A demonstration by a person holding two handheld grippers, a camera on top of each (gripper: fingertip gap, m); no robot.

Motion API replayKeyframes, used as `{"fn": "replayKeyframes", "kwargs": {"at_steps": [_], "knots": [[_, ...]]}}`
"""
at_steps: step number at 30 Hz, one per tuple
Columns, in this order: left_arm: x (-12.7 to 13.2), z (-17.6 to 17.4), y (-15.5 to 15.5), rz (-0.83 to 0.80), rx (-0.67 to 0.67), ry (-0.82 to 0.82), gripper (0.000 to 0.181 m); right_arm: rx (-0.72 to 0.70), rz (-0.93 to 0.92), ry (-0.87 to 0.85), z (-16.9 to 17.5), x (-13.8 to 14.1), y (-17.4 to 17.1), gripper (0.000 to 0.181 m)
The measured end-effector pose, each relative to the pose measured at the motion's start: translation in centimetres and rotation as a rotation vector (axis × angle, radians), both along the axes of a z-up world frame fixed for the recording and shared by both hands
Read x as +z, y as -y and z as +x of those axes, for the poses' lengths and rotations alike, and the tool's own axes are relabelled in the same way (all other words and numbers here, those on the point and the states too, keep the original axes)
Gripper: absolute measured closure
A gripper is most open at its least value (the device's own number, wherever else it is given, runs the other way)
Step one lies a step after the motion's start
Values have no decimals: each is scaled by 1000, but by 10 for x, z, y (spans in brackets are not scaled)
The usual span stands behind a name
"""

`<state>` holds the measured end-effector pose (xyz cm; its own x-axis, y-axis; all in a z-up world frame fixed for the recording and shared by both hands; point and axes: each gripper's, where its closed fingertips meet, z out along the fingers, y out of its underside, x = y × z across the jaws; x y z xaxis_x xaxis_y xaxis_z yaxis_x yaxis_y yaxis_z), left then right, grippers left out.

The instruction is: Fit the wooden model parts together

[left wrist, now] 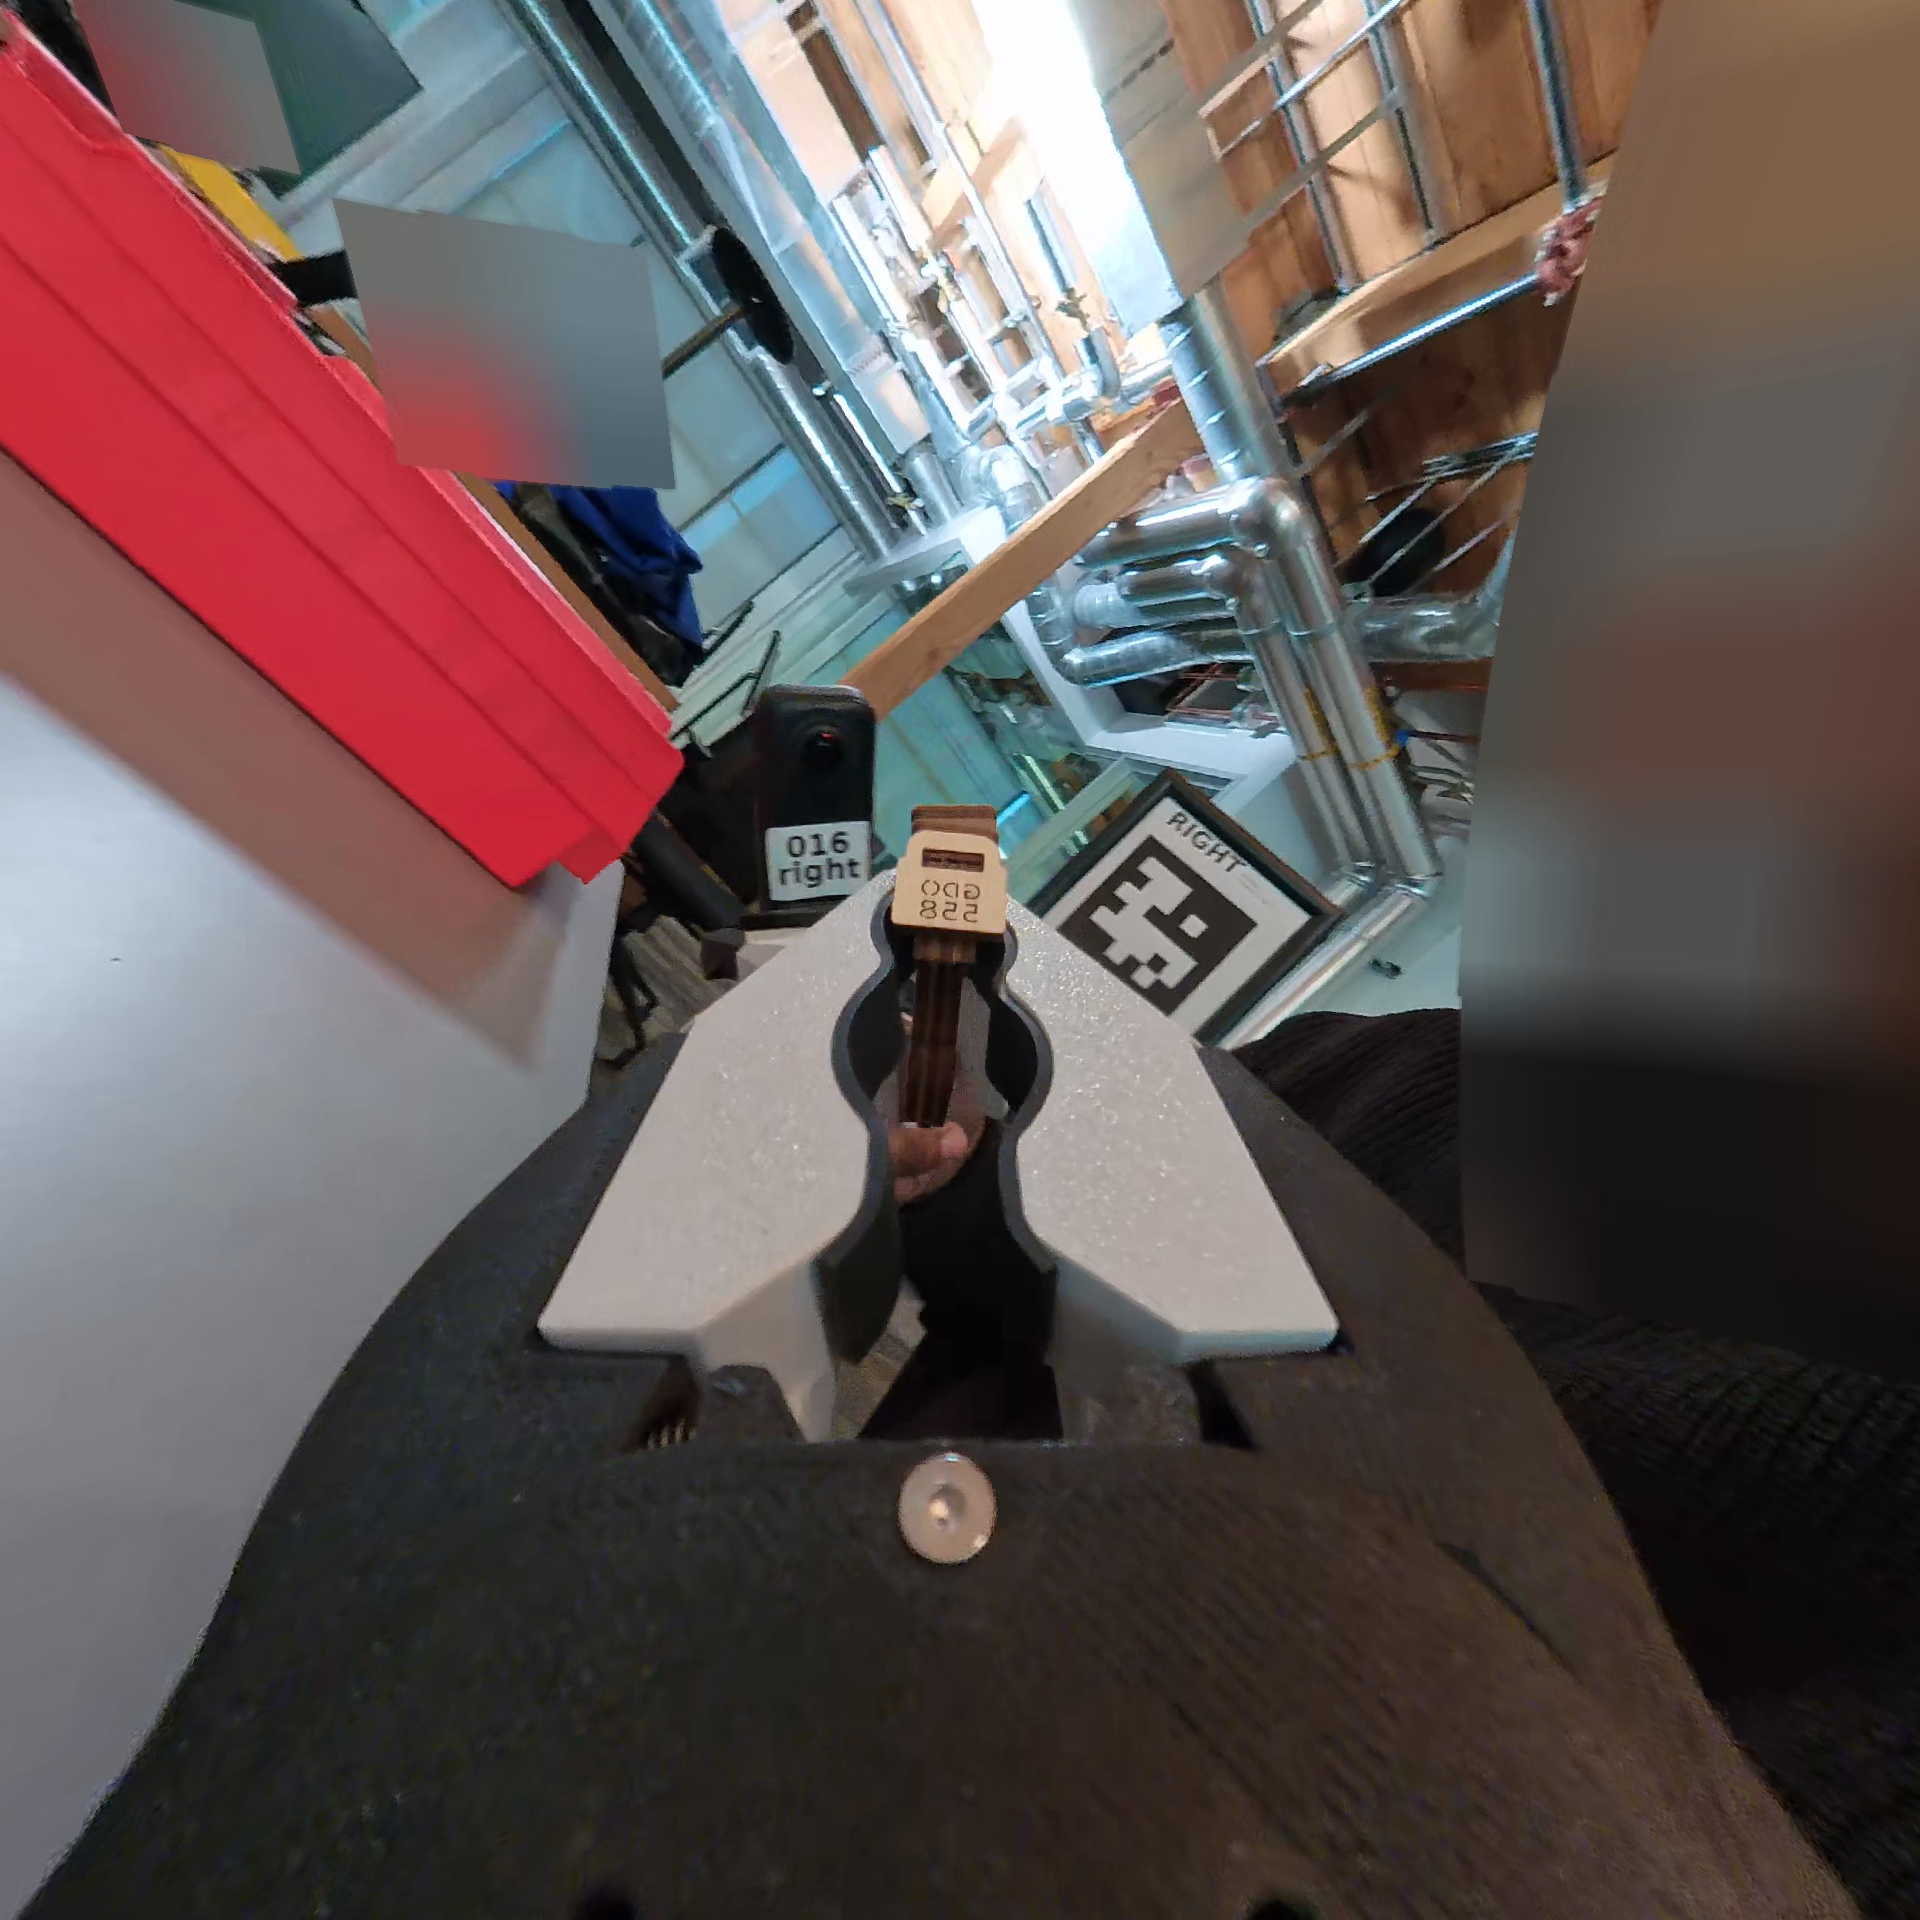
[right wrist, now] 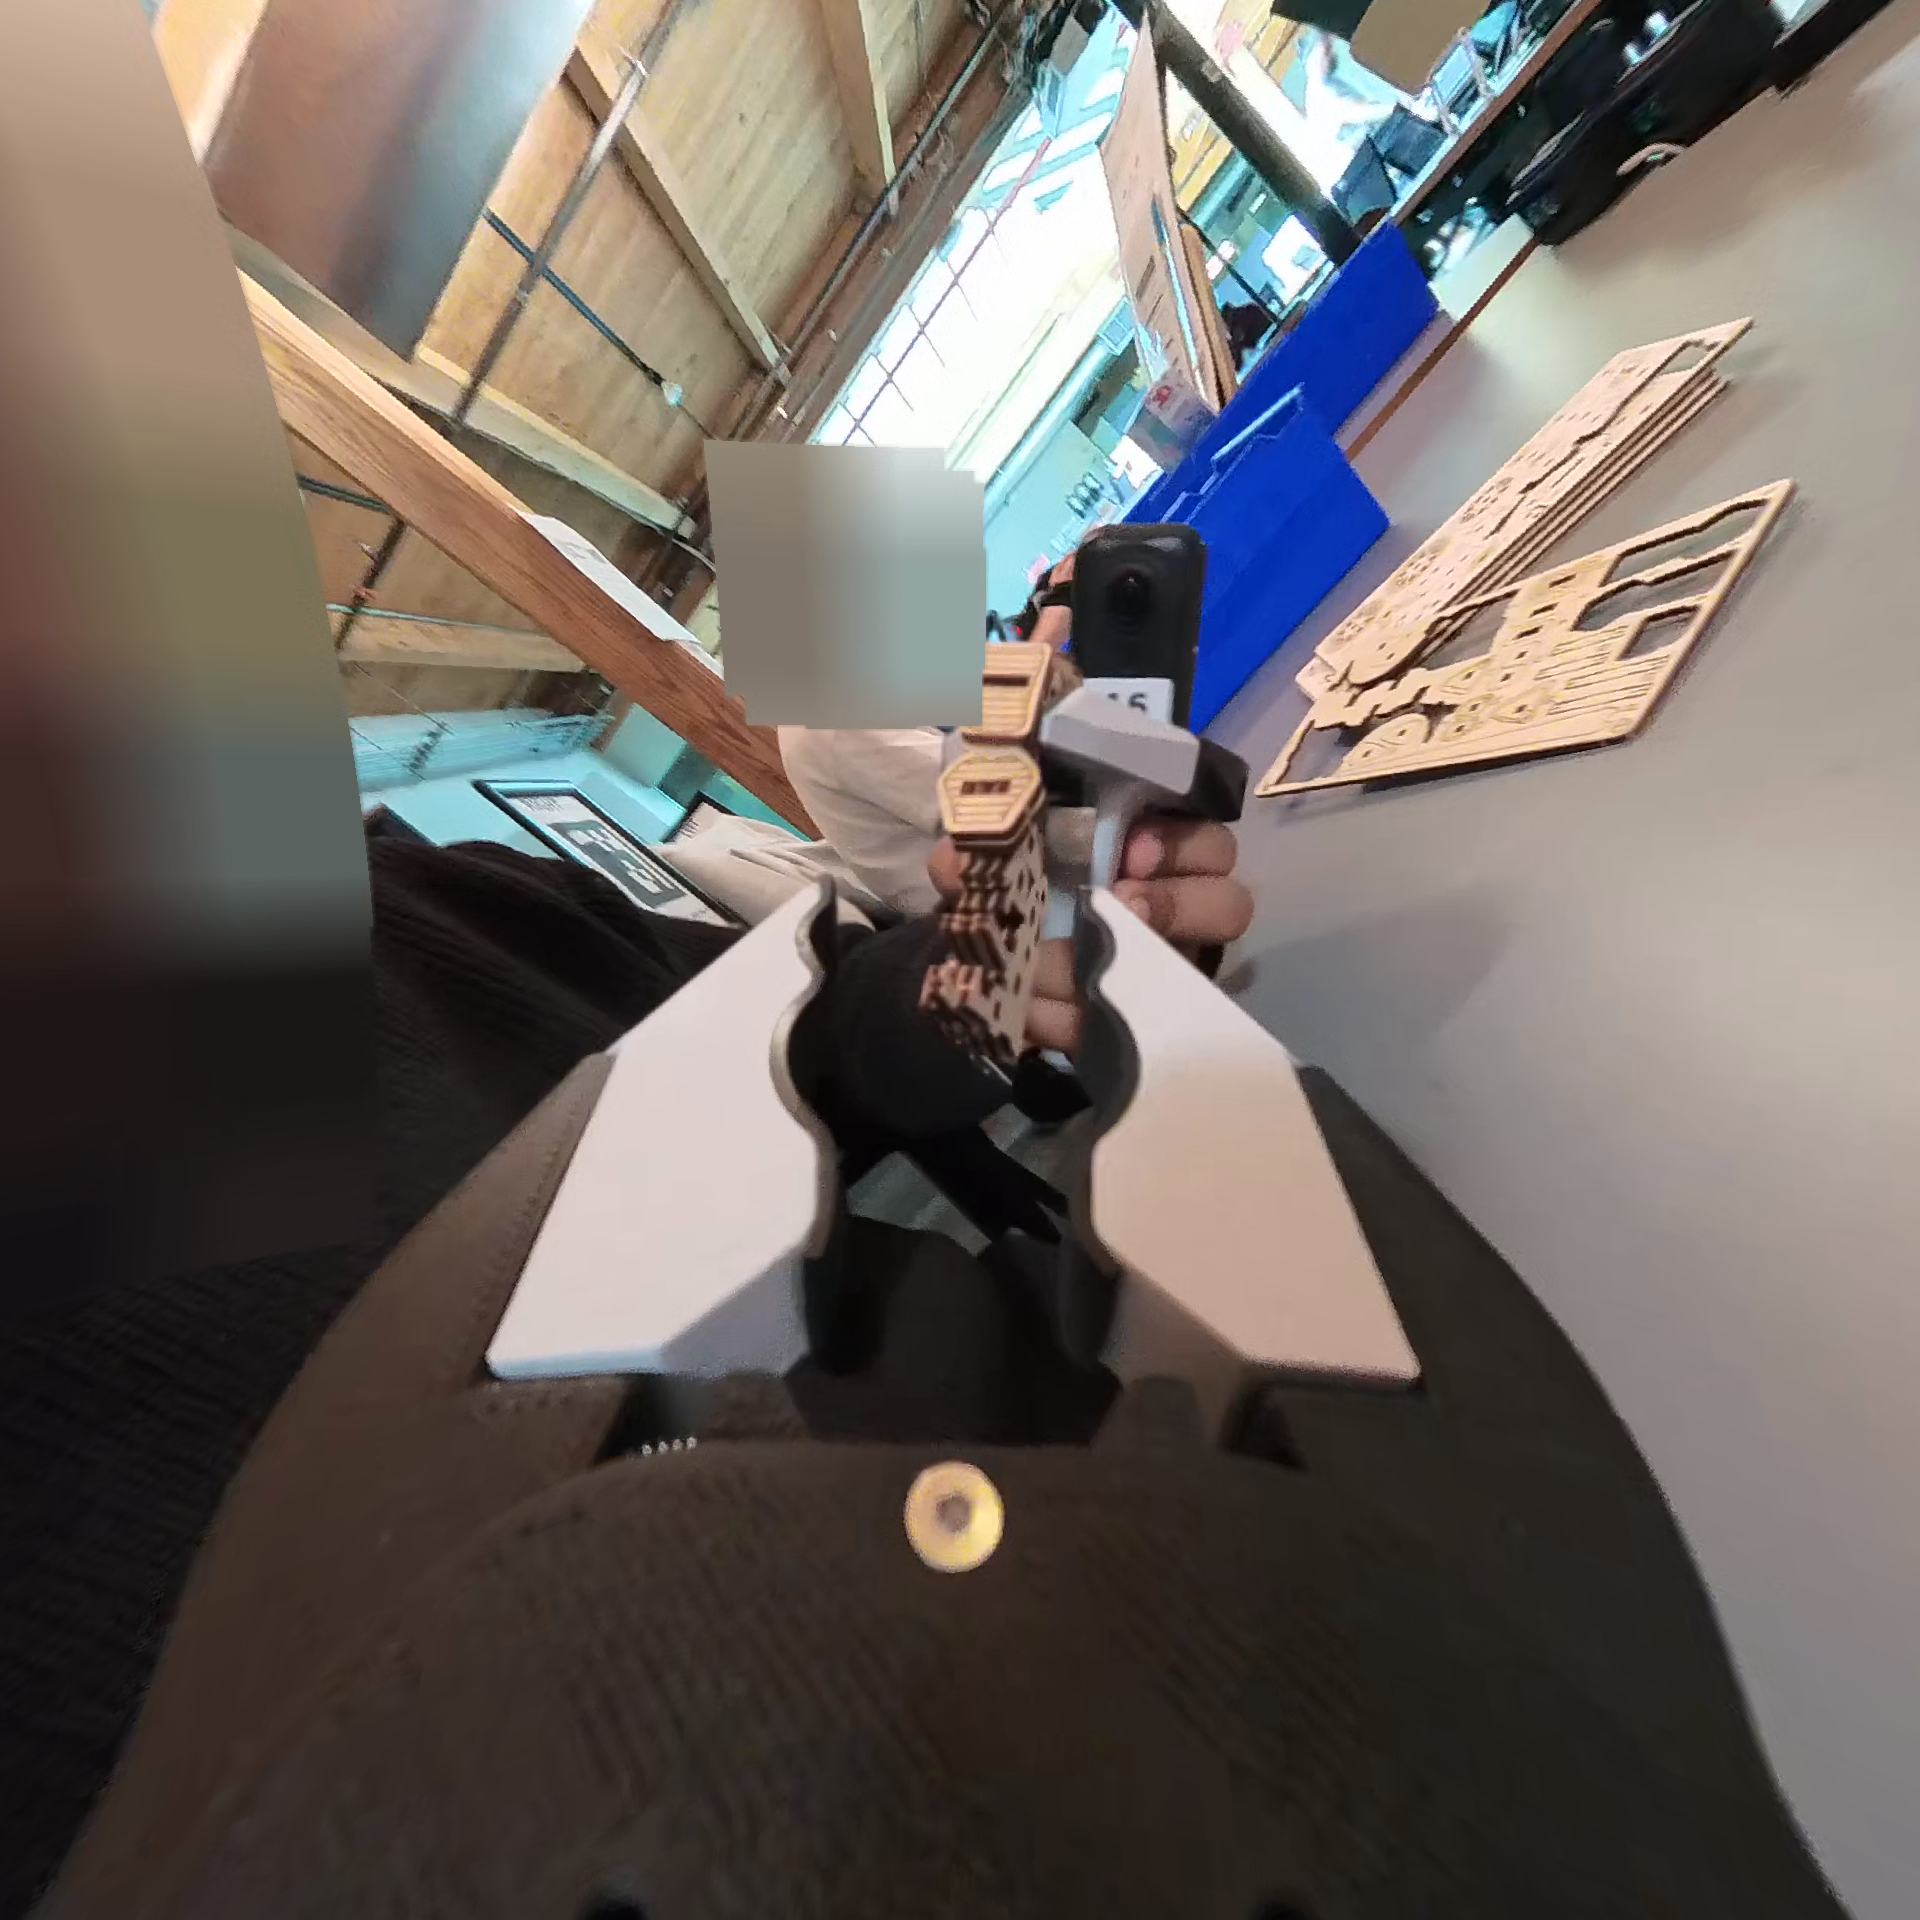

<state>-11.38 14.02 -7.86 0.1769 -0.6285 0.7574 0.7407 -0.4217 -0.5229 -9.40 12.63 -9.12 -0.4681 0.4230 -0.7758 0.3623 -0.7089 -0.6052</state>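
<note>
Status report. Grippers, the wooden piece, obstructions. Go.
Left gripper shut on wooden assembly, held in the air. Right gripper open, empty, facing the assembly. Spare wooden sheets on table. Nothing between them.

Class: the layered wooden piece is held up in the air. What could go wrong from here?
1. The left tongs pinch the layered light-brown plywood piece with their tips only, near one end. A push could twist it or make it slip.
2. The open right tongs flank its free end. Closing off-centre might shift the layers.
3. It is held off the grey table, so a slip probably means a drop.
</note>
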Motion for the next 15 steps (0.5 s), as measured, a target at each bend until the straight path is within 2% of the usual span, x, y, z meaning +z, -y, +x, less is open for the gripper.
{"fn": "replayKeyframes", "kwargs": {"at_steps": [1, 4, 5, 8, 11, 13, 15], "knots": [[-1, -1, -1, -4, 19, -14, 174, -8, 33, 7, -1, -3, 1, 142], [0, -5, -3, 2, 58, -19, 174, -91, 180, 23, -5, -10, -3, 170], [-1, -5, -4, -2, 71, -25, 175, -124, 229, 22, -6, -11, -5, 172], [1, -6, -5, 4, 95, -25, 175, -171, 330, 9, -6, -11, -7, 172], [1, -2, -5, 3, 110, -44, 174, -131, 318, 4, -6, -11, 1, 160], [3, 3, -4, 16, 93, -48, 174, -117, 294, 13, -7, -13, 5, 172], [3, 4, -4, 14, 93, -38, 174, -134, 316, 24, -8, -14, 2, 174]]}}
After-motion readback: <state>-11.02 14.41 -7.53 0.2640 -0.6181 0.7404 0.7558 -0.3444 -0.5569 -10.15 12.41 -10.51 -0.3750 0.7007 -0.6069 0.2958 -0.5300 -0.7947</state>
